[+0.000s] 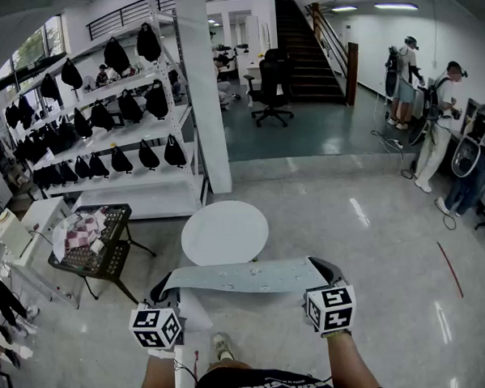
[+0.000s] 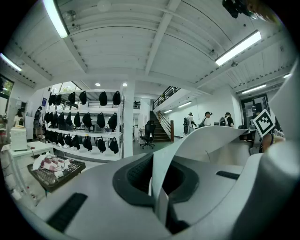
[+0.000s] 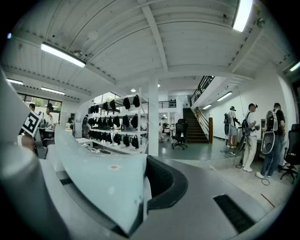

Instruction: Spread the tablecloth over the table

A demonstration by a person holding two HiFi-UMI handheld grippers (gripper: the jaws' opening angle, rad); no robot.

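Observation:
A pale blue-grey tablecloth hangs stretched in the air between my two grippers, just short of a small round white table that stands bare on the floor in front of me. My left gripper is shut on the cloth's left end. In the left gripper view the cloth runs out of the closed jaws and curves off to the right. My right gripper is shut on the right end. The right gripper view has the cloth pinched at the jaws and spreading left.
A black wire cart holding folded cloths stands left of the table. Behind it are white shelves of black bags and a white pillar. People stand at the far right. An office chair and stairs lie beyond.

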